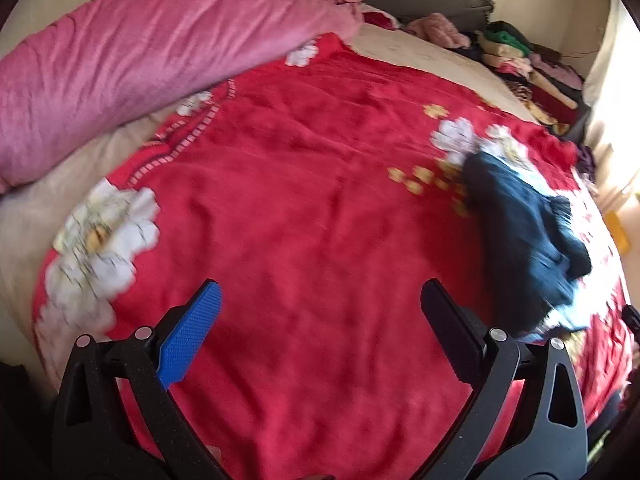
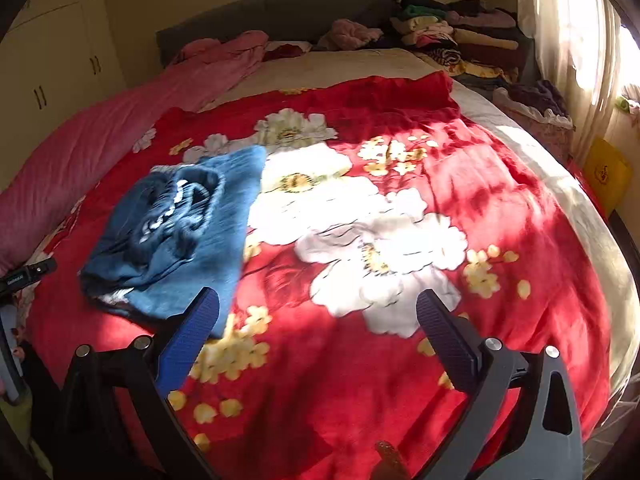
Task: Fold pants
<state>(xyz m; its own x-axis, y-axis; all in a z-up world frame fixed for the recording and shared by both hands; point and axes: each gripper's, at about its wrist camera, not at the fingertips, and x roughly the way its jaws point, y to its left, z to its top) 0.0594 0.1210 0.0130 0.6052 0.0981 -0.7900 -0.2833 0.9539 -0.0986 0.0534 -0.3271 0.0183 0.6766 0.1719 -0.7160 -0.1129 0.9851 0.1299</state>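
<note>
The blue pants [image 2: 176, 232] lie folded in a compact bundle on the red flowered blanket [image 2: 400, 380], left of centre in the right wrist view. They show at the right in the left wrist view [image 1: 520, 236]. My left gripper [image 1: 320, 300] is open and empty, above bare blanket, well left of the pants. My right gripper [image 2: 318, 308] is open and empty, with its left finger [image 2: 192, 336] just over the pants' near edge.
A pink quilt [image 1: 140, 64] lies along the bed's left side. Stacked folded clothes [image 2: 452, 36] sit at the head of the bed on the right. A grey headboard [image 2: 280, 12], white wardrobe [image 2: 52, 72] and sunlit curtain [image 2: 580, 40] surround the bed.
</note>
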